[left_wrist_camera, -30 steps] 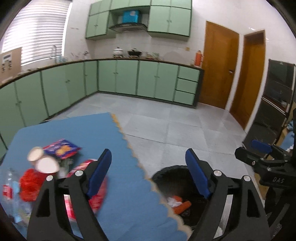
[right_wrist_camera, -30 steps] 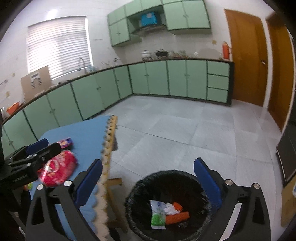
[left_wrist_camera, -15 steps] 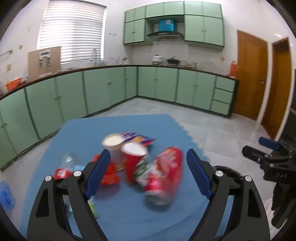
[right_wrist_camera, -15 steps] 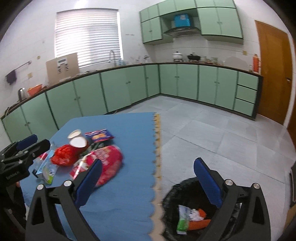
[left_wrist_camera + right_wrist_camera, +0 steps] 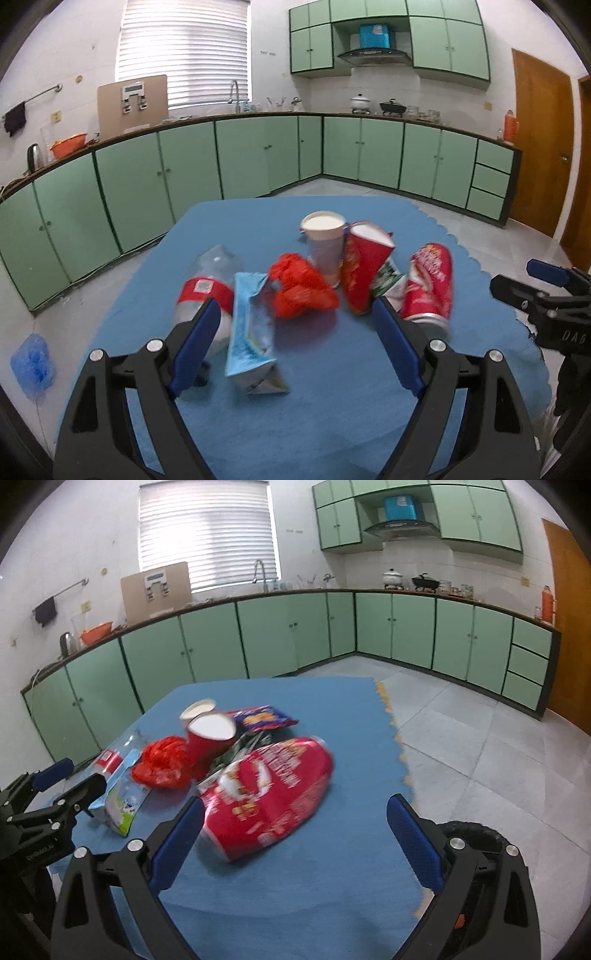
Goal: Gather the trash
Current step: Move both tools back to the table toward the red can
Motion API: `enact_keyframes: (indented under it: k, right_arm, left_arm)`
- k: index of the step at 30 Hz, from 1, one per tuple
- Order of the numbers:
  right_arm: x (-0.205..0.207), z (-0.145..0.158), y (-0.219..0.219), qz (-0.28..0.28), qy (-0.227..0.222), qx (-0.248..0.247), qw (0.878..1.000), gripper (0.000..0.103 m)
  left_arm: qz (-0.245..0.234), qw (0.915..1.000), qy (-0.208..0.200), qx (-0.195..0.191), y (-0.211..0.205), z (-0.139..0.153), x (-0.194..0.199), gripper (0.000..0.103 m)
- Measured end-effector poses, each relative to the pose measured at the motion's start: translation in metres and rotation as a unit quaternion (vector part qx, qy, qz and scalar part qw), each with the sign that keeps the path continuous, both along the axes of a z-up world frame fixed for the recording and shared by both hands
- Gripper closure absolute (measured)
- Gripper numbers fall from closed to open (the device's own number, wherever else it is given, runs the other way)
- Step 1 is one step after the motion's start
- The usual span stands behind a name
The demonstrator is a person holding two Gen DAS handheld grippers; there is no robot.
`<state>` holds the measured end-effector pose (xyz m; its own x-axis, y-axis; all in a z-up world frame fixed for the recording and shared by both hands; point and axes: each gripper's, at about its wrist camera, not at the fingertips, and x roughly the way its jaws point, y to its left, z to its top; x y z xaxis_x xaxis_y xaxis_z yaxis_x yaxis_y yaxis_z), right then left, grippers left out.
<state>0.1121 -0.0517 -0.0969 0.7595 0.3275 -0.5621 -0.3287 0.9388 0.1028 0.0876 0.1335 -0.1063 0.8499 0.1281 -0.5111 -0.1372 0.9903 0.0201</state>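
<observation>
Both the left claw (image 5: 291, 343) and the right claw (image 5: 295, 830) hang spread and empty above the blue-matted desk (image 5: 332, 413), seemingly to choose among litter heaped around the big red crinkly snack bag (image 5: 269, 794).

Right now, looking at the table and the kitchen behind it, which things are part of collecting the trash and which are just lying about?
Part of the job:
- red chip bag
- red plastic bag
- red cup
- white cup
- plastic bottle
- blue carton
- snack wrapper
- bin

Just lying about:
- white pot
- orange bowl
- kettle
</observation>
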Motion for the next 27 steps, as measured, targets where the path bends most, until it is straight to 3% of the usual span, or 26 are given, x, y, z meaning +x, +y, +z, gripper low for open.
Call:
enact_keyframes:
  k: [5, 15, 20, 27]
  right_arm:
    - [0.004, -0.015, 0.033, 0.013, 0.011, -0.027, 1.000, 0.006]
    - [0.024, -0.044, 0.066, -0.015, 0.029, -0.074, 0.997, 0.006]
    - [0.023, -0.052, 0.060, -0.011, 0.039, -0.088, 0.995, 0.006]
    - [0.014, -0.045, 0.020, -0.036, 0.042, -0.113, 0.992, 0.006]
  left_arm:
    - [0.014, 0.9999, -0.001, -0.001, 0.015, -0.005, -0.009, 0.022]
    - [0.023, 0.9997, 0.003, -0.013, 0.026, -0.010, -0.006, 0.022]
    - [0.027, 0.9994, 0.010, -0.019, 0.029, -0.016, -0.003, 0.022]
    - [0.022, 0.9994, 0.014, -0.024, 0.025, -0.020, 0.000, 0.022]
